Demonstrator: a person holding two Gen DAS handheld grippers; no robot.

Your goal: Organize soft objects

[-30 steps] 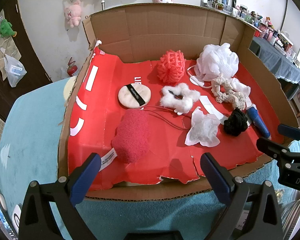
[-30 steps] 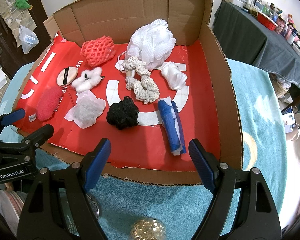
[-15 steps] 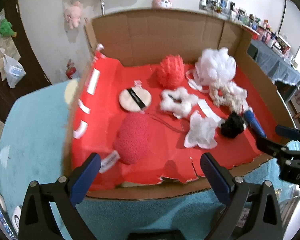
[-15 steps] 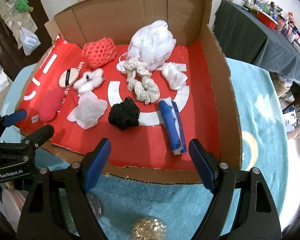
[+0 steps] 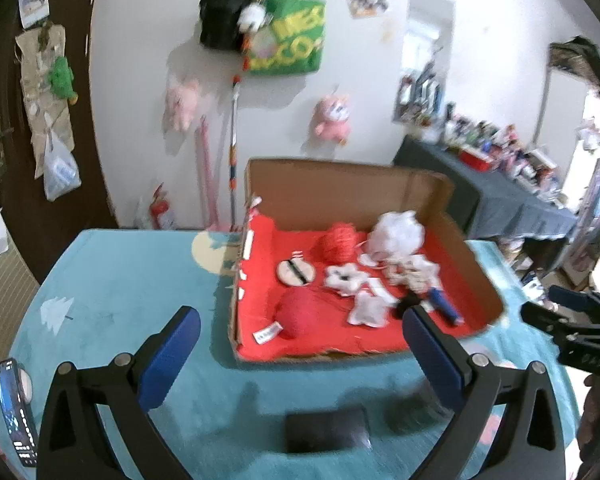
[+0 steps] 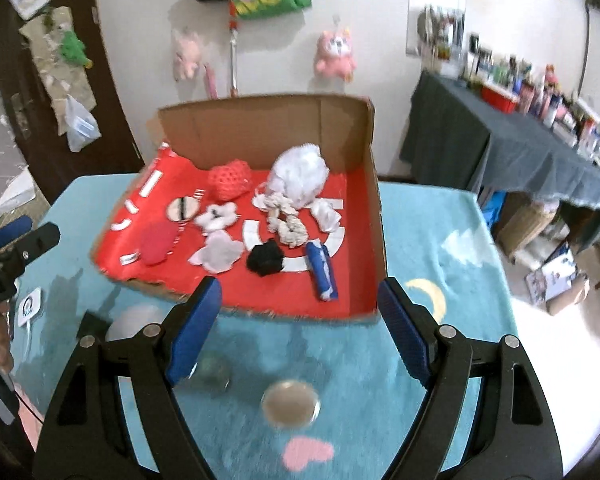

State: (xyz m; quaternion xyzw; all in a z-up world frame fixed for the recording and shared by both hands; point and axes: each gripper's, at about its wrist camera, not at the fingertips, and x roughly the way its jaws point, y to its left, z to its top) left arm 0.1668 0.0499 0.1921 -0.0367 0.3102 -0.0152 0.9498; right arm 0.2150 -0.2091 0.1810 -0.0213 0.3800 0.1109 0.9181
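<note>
Both the left gripper (image 5: pixel 300 344) and the right gripper (image 6: pixel 300 320) hang spread wide and empty over the teal cloth just short of the cardboard box (image 6: pixel 374 216), whose soft objects lie ahead, the blue roll (image 6: pixel 321 274) pointing lengthwise toward the nearer right jaws.

Ahead of the jaws we count one cardboard box (image 6: pixel 374 184) holding two red soft pieces, about six white ones, one black scrunchie (image 6: pixel 265 258) and one blue roll (image 6: pixel 321 270).

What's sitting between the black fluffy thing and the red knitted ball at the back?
In the right wrist view, a white furry scrunchie lies between the black pom and red ball.
</note>
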